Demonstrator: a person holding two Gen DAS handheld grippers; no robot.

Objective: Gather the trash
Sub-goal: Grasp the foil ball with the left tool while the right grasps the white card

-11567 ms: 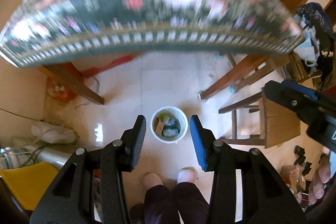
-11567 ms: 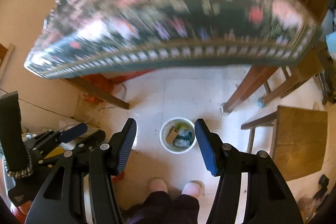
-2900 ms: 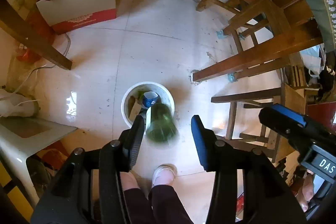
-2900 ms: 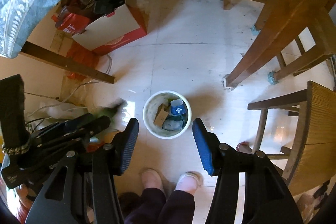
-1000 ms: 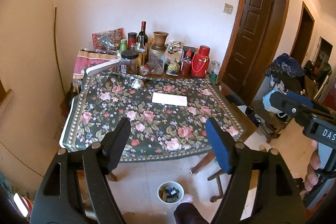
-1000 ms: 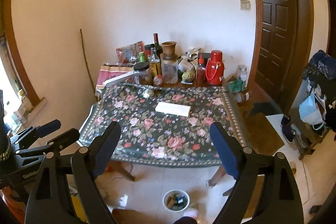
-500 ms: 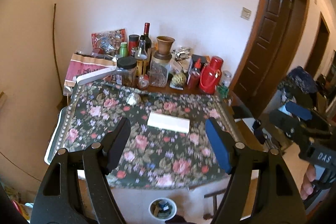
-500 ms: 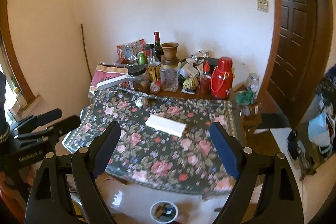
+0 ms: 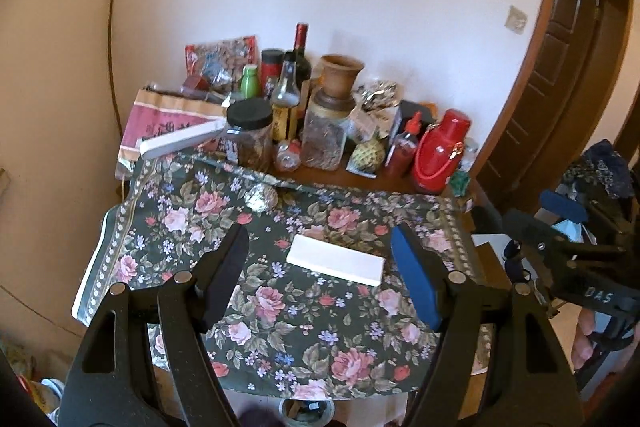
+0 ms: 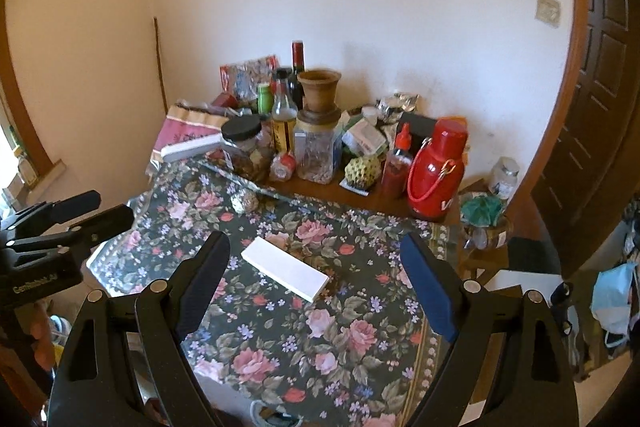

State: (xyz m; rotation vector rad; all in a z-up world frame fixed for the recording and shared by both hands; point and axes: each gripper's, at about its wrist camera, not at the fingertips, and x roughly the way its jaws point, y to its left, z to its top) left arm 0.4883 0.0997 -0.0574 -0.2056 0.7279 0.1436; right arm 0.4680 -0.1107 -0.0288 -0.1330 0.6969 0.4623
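White and flat, a rectangular cardboard box (image 9: 335, 260) (image 10: 284, 274) lies alone mid-table on the dark floral tablecloth (image 9: 280, 331) (image 10: 320, 339). A crumpled silver foil ball (image 9: 261, 196) (image 10: 245, 202) sits farther back and to the left, near the cloth's far edge. The white trash bucket (image 9: 306, 411) (image 10: 272, 417) peeks out on the floor below the table's near edge. Both the left gripper (image 9: 320, 273) and right gripper (image 10: 316, 279) hover above the near side of the table, jaws spread wide and holding nothing. A red thermos jug (image 9: 438, 151) (image 10: 437, 169) stands among bottles and jars along the far wall.
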